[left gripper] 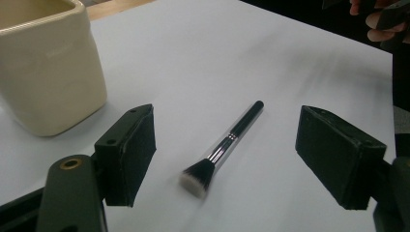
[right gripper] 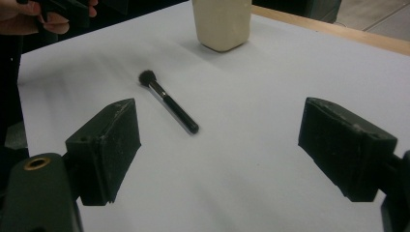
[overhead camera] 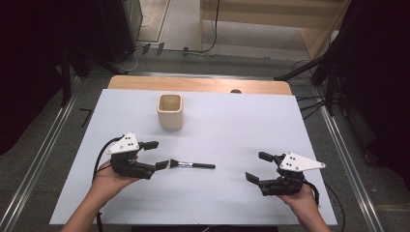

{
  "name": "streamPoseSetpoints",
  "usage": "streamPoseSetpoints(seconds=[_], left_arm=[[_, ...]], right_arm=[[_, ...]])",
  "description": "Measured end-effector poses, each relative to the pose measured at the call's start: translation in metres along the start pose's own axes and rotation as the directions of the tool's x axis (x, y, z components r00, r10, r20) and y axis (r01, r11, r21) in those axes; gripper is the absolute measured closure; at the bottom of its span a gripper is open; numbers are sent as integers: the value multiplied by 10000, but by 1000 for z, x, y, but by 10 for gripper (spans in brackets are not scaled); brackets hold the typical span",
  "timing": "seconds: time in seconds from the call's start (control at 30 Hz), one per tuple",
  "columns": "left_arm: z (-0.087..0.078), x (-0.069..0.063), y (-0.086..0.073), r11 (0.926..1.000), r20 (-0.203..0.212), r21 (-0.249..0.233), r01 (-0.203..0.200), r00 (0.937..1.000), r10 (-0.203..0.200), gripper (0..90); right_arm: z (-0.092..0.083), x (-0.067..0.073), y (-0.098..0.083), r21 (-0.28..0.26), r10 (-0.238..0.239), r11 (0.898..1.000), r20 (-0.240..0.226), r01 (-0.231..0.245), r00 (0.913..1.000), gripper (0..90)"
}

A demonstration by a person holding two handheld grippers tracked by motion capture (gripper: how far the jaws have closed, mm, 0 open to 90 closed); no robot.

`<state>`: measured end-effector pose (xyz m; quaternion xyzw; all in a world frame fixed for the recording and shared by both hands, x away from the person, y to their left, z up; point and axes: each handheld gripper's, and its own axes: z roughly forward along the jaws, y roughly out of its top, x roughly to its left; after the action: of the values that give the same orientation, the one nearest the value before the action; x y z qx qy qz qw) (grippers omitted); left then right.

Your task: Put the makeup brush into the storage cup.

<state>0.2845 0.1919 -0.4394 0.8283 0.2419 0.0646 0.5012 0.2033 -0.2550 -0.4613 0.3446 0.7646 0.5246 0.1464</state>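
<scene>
Black-handled makeup brush (overhead camera: 191, 165) lying flat on the white table (overhead camera: 232, 125), bristle end toward the left gripper (overhead camera: 156, 154), nothing resting on or over it. Left gripper spread wide, holding nothing, one jaw tip just beside the bristles. Cream ceramic cup (overhead camera: 170, 111) upright beyond the brush, well apart from it. Right gripper (overhead camera: 256, 166) also spread wide and holding nothing, well apart from the brush's handle end, bare table between.

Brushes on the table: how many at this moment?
1. The makeup brush lies flat on the white table, bristles toward the open left gripper, nearer the person than the cream cup.
</scene>
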Motion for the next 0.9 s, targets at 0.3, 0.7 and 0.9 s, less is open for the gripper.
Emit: streamPoseSetpoints(seconds=[0.3,0.7,0.9], left_arm=[[12,1,8,9998,137,8,-195,9997,194,227],[26,-1,18,9996,319,-29,-283,9991,284,227],[34,-1,22,9992,367,-2,-391,9986,391,228]], right_arm=[[1,0,0,37,-13,10000,-5,13,10000,158],[0,0,0,10,-7,10000,-32,8,10000,158],[0,0,0,-1,32,10000,-73,-32,10000,158]])
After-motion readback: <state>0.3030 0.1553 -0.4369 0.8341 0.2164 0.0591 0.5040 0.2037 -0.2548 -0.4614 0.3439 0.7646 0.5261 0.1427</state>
